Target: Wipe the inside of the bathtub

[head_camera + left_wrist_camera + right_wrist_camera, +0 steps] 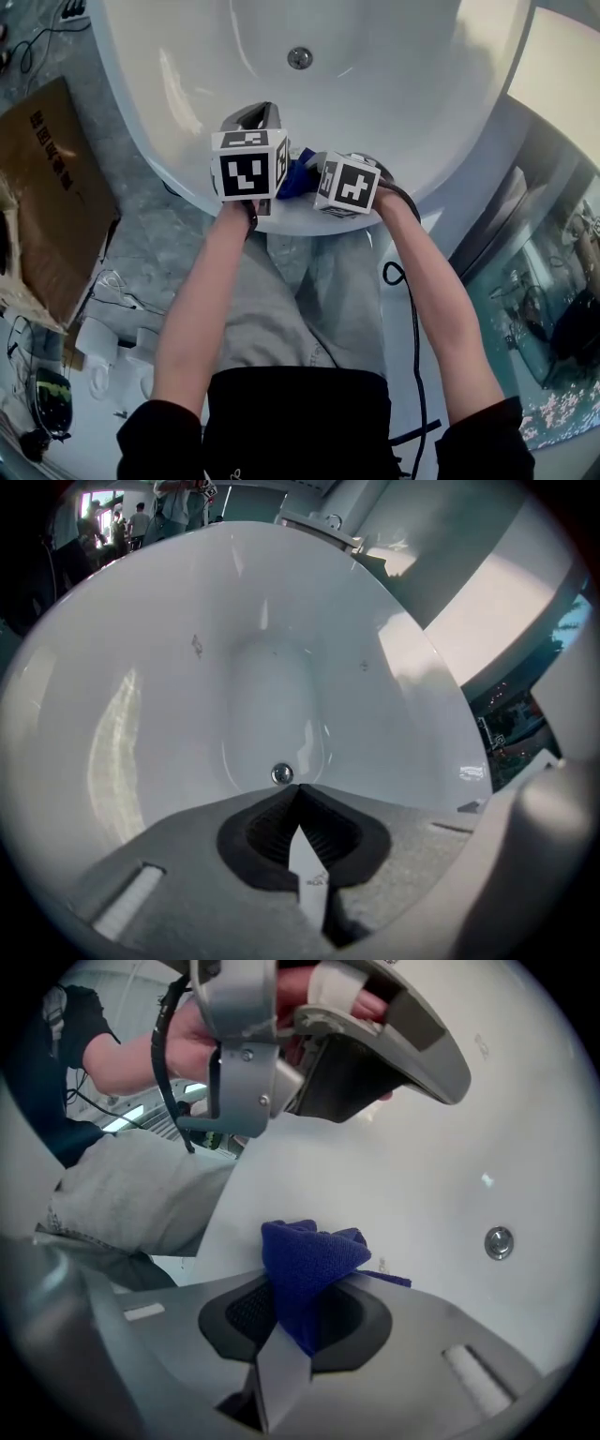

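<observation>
- Grey marbled floor (pixel 150 234) lies round a white bathtub (pixel 412 103). A brown cardboard box (pixel 47 187) sits on the floor to the left.
- The right gripper (pixel 307 1290) has its jaws pinching a blue cloth (pixel 309 1251). The cloth is bunched up and sticks out past the jaw tips.
- The left gripper (pixel 298 791) has its jaws pressed together, tip to tip.
- Both grippers are close side by side over the near rim of the tub, with the cloth between them. The left one points into the tub. The right one points sideways at the left one.
- The tub is long and egg-shaped, and its long way runs straight away from the person.
- A silver drain (pixel 299 57) sits on the tub floor, at the person's end. A tap (pixel 323 522) sits on the far rim.
- A black cable (pixel 413 328) hangs beside the right arm.
</observation>
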`<action>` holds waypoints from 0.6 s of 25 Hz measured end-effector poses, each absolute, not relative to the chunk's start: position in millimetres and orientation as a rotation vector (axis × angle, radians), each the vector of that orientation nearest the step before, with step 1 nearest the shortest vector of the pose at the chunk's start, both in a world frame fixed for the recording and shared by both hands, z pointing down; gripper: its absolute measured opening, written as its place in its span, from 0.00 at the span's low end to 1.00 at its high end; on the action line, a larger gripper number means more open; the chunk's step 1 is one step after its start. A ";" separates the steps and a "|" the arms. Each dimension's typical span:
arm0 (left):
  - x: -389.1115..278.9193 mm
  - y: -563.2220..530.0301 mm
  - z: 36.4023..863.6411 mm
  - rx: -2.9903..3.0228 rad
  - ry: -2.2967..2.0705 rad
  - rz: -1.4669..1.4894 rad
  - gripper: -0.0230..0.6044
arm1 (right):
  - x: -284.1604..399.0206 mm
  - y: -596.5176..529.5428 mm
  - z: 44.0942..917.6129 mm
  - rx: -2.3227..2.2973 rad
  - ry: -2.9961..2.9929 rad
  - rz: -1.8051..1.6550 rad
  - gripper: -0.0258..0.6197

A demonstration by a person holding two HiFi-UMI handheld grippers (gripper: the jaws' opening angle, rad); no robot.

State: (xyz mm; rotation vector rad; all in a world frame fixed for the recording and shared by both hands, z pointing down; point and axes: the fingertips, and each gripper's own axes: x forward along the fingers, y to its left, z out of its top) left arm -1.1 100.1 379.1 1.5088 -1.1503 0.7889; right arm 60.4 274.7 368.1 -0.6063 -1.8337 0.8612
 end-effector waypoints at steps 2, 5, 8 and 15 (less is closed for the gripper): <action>0.6 105.2 375.3 1.510 -1.140 0.788 0.04 | 60.8 280.2 356.3 -0.621 -1.836 0.868 0.15; -0.5 110.2 371.7 1.502 -1.133 0.785 0.04 | 60.7 284.9 340.4 -0.649 -1.848 0.861 0.15; 0.0 111.9 370.8 1.494 -1.134 0.778 0.04 | 62.4 286.5 325.9 -0.689 -1.871 0.830 0.15; -7.0 122.9 372.3 1.447 -1.135 0.750 0.04 | 63.3 278.6 315.4 -0.783 -1.863 0.833 0.16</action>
